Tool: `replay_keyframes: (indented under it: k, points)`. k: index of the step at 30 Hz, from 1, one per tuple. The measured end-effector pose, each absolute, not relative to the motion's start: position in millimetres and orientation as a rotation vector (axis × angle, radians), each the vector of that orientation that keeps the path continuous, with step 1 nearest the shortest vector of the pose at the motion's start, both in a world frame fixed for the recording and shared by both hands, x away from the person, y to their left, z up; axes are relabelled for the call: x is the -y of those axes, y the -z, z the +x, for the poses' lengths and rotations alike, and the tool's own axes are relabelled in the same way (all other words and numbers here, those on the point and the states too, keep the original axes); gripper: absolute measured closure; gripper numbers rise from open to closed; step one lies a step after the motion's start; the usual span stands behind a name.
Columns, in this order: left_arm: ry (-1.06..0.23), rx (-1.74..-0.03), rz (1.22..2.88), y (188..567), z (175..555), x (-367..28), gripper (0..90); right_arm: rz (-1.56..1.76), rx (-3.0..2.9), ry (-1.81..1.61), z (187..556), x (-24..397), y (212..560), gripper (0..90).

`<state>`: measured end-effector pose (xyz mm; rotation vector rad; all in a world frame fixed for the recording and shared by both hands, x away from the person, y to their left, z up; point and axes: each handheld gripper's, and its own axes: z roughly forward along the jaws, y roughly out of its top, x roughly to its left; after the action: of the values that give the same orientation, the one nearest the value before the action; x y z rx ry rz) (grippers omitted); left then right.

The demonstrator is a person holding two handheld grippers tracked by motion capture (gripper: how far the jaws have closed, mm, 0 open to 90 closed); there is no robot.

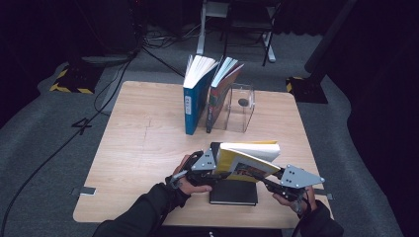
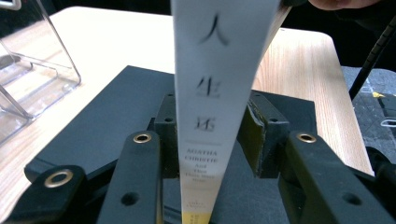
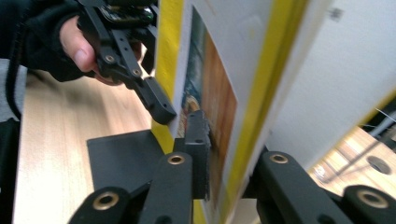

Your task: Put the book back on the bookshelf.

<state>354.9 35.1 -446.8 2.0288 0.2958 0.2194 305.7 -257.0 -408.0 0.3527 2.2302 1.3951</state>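
Yellow cover: a yellow paperback [image 1: 245,160] hangs in the air between two hand-held grippers, just above a black book [image 1: 233,193] lying flat at the near edge of the wooden table [image 1: 143,148].
White spine: in the left gripper view the paperback's spine [image 2: 212,93] runs up between the jaws, printed with dark characters.
Left gripper [image 1: 213,168]: set at the spine end of the paperback, its jaws partly closed around the spine; the left pad [image 2: 166,135] lies against it, the right pad [image 2: 254,140] sits just beside it, so a firm pinch cannot be told.
Right gripper [image 1: 267,181]: jaws drawn narrow and clamped on the paperback's cover and pages at the end away from the spine.
Black book: directly beneath the paperback, flat on the table, between the person's two hands.
Beyond the paperback: a blue book [image 1: 195,96] and a red-covered book [image 1: 220,94] stand upright, pages fanned, leaning beside a clear plastic stand [image 1: 242,108] at the table's far side.
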Motion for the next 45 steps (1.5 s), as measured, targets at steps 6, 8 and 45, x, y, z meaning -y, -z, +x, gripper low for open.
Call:
replay_keyframes:
  k: [6, 8, 45]
  points:
    - [-0.207, -0.260, 2.042, 445, 352, -37, 73.8, 0.426, -2.161, -1.409, 309, 272, 405, 68.3]
    - [-0.211, -0.251, 2.050, 445, 351, -38, 74.6, 0.468, -2.139, -1.425, 313, 277, 405, 65.7]
    - [-0.230, -0.278, 1.862, 396, 350, -51, 55.6, 0.483, -2.153, -1.429, 327, 247, 409, 47.4]
